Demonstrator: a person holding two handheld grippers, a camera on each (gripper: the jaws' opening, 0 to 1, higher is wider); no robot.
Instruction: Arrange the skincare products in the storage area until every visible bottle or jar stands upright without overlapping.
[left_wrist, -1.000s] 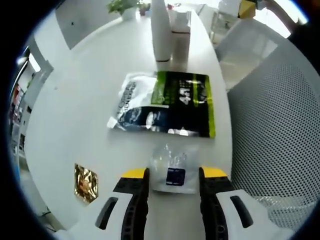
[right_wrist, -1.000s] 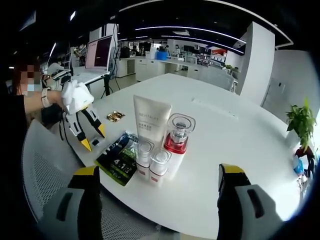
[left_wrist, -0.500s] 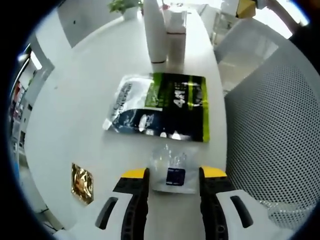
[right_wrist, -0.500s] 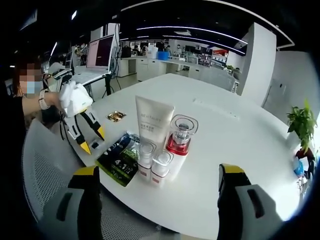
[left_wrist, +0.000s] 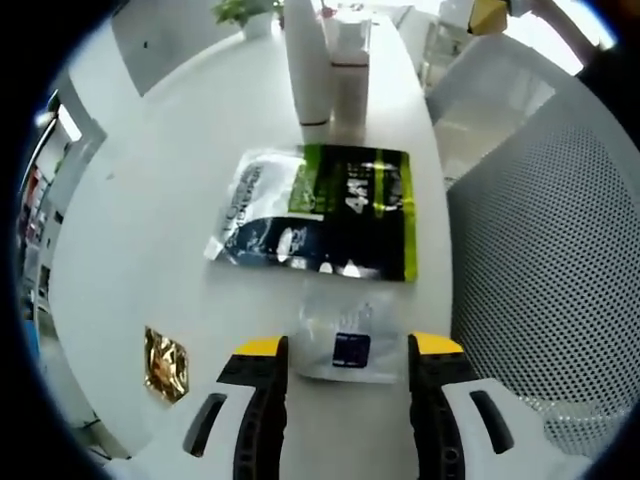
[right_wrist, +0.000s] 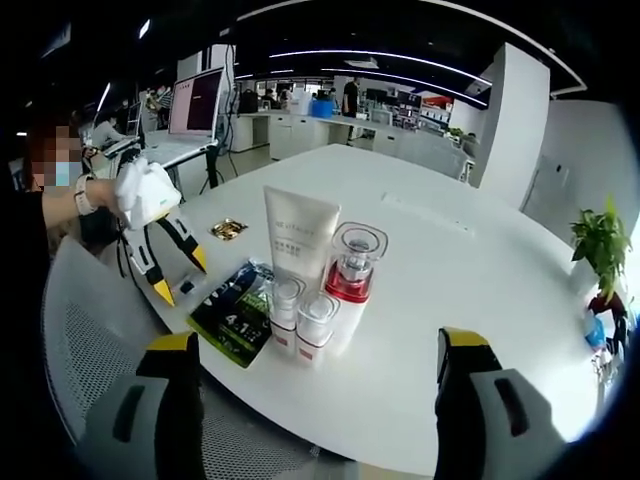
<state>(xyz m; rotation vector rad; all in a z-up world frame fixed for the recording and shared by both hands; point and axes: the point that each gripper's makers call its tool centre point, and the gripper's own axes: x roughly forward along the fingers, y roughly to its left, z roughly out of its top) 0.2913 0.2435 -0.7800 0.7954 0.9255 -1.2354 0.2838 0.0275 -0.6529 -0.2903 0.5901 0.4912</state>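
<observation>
Skincare products are standing in a tight upright cluster on the white table (right_wrist: 480, 300): a tall white tube (right_wrist: 298, 236) on its cap, a clear-topped bottle (right_wrist: 347, 290) with a red band just beside it, and two small white-capped bottles (right_wrist: 299, 322) touching in front. Near them a green-and-black pouch (left_wrist: 325, 211) is lying flat, and between it and the table edge a small clear sachet (left_wrist: 348, 345) with a dark label is lying flat too. A gold foil packet (left_wrist: 166, 363) is lying well apart, off to the side. In the left gripper view the left gripper (left_wrist: 349, 365) is pointing down at the table, its yellow-tipped jaws sitting parted on either side of the sachet, with a sliver of table showing at each side, so they are gripping nothing. In the right gripper view the same gripper is tilting steeply downward in a person's hand (right_wrist: 108, 190) above the sachet. The right gripper (right_wrist: 318, 352) is hovering level before the cluster, its jaws spreading wide and holding nothing, with the upright products framed between them. A mesh chair back (left_wrist: 545, 250) is sitting just beside the table edge.
</observation>
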